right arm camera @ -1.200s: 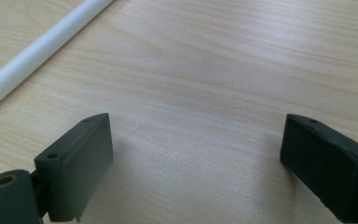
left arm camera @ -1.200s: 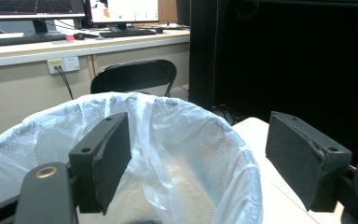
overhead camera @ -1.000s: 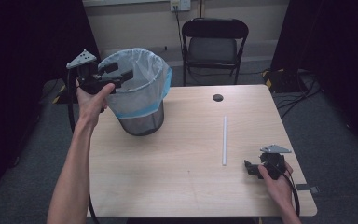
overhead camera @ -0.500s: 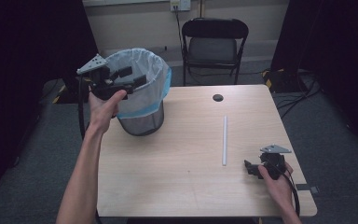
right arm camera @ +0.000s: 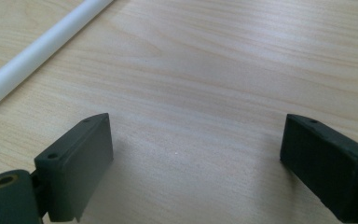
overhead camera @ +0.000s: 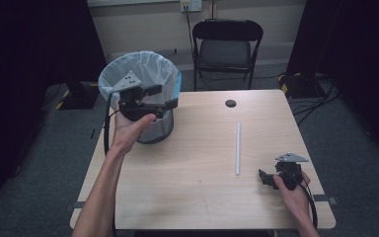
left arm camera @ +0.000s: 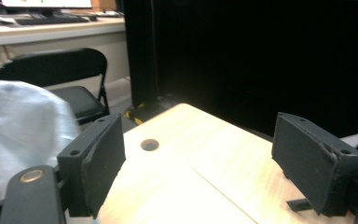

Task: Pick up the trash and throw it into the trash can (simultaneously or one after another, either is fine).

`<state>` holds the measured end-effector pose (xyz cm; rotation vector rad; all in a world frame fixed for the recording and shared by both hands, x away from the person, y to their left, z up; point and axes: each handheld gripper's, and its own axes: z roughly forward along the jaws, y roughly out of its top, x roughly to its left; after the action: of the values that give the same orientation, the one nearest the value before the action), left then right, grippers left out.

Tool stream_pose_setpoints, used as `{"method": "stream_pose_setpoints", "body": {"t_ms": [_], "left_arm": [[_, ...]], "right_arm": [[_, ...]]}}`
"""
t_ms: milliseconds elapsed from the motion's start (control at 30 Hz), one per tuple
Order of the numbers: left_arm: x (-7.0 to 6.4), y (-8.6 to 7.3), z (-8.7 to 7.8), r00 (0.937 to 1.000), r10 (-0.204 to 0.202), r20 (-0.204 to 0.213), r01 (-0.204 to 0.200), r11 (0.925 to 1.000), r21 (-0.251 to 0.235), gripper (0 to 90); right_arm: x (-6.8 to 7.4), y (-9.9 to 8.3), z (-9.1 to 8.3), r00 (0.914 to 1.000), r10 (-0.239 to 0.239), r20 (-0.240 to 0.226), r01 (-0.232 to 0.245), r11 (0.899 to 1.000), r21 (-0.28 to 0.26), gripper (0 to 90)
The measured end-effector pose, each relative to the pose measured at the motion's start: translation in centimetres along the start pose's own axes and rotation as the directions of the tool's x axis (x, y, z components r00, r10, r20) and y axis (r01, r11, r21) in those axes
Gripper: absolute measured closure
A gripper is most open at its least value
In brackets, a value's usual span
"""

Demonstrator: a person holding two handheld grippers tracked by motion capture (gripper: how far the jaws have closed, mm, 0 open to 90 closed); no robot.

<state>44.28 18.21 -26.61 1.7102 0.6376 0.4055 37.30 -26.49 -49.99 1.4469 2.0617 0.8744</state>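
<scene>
Dark curtains flank the room; a folding chair [overhead camera: 227, 47] stands at 12 o'clock behind our light wooden table [overhead camera: 192, 197], which has a round cable hole [overhead camera: 231, 103] near its far edge.

Left gripper [overhead camera: 165, 97]: we hold it raised at roughly 10 o'clock, in front of the mesh bin [overhead camera: 143, 94] with its pale liner. Jaws stand wide apart with nothing between them; the left gripper view looks past the liner's edge across the tabletop. From the high view we cannot tell whether the jaws touch the bin's rim or merely overlap it.

Right gripper [overhead camera: 265, 177]: resting low on the table at about 5 o'clock, jaws spread wide, empty, pointing toward 9 o'clock.

White tube [overhead camera: 237, 148]: lies flat on the table, lengthwise 12-to-6, at roughly 3 o'clock from centre, apart from the bin. Its near end sits just off the right gripper's jaws, up and left in the right gripper view [right arm camera: 42, 49].

Progress, as we judge it: the bin appears placed and the left gripper free. The tube is untouched. Remaining, presumably: grasp the tube with the right gripper, carry it across, drop it in the bin.
</scene>
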Motion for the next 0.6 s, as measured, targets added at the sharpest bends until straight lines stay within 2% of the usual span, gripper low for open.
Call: {"method": "stream_pose_setpoints", "body": {"t_ms": [200,300,333,467,500,533,600], "left_arm": [[-1.0,-1.8,1.6,0.9987,-0.013,0.049,0.011,0.9995,0.029,16.4],[-1.3,-2.3,1.9,0.9984,-0.012,0.055,0.01,0.9995,0.03,16.5],[-1.5,-2.9,2.3,0.9969,-0.022,0.075,0.02,0.9992,0.033,16.7],[-1.8,-3.7,2.7,0.9954,-0.035,0.089,0.031,0.9985,0.046,19.0],[-1.9,-4.0,2.8,0.9933,-0.055,0.101,0.051,0.9976,0.047,19.0],[-1.9,-4.5,3.0,0.9921,-0.072,0.103,0.067,0.9964,0.052,18.9],[-2.1,-5.0,3.2,0.993,-0.073,0.093,0.067,0.9956,0.066,17.8]], "right_arm": [[0.0,0.0,0.0,1.0,0.0,0.0,0.0,1.0,0.0,8.5],[0.0,0.0,0.0,1.0,0.0,0.0,0.0,1.0,0.0,8.5],[0.0,0.0,0.0,1.0,0.0,0.0,0.0,1.0,0.0,8.5],[0.0,0.0,0.0,1.0,0.002,0.0,-0.002,1.0,0.0,8.5],[0.0,0.0,0.0,1.0,0.001,0.0,-0.001,1.0,0.001,8.5],[0.0,0.0,0.0,1.0,0.001,0.0,-0.001,1.0,0.001,8.5],[0.0,0.0,0.0,1.0,0.0,0.0,0.0,1.0,0.0,8.5]]}}
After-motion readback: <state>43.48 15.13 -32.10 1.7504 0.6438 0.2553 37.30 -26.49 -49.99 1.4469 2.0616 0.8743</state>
